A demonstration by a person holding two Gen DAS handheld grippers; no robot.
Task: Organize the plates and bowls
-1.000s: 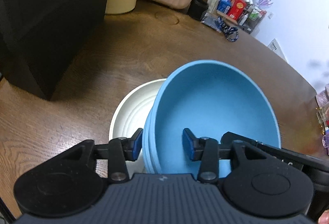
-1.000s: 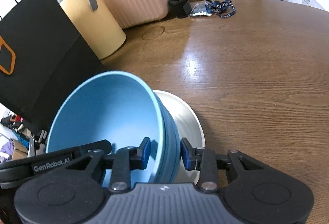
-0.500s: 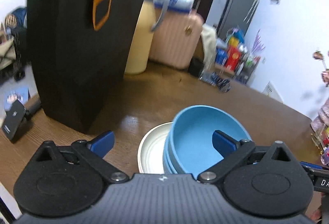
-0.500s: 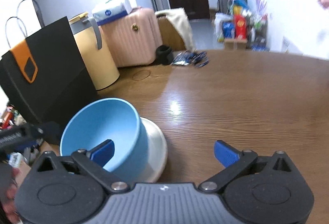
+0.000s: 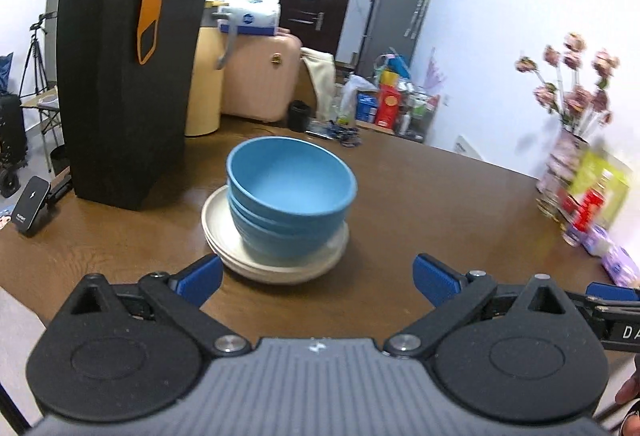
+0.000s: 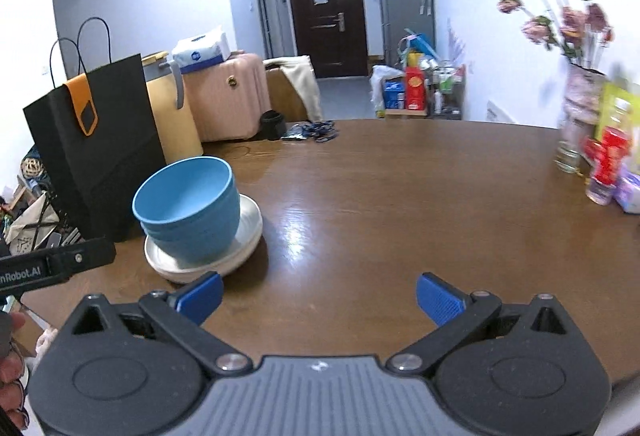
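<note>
Sitting nested on stacked cream round plates (image 5: 276, 268) mid brown wooden desk (image 6: 400, 203), blue plastic bowls (image 5: 290, 195) lie straight ahead of left tool (image 5: 316, 276), front-left of right tool (image 6: 318, 296); both wide, empty, left nearer.

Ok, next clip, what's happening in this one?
A person holding a gripper in each hand is tidying tableware on a brown wooden table. A nested stack of blue bowls sits on a stack of cream plates, beside a black paper bag. The left gripper and the right gripper both stand open and empty, their jaws having just opened, short of the stack and touching nothing. The stack looks finished; no other dishes are in view.
</note>
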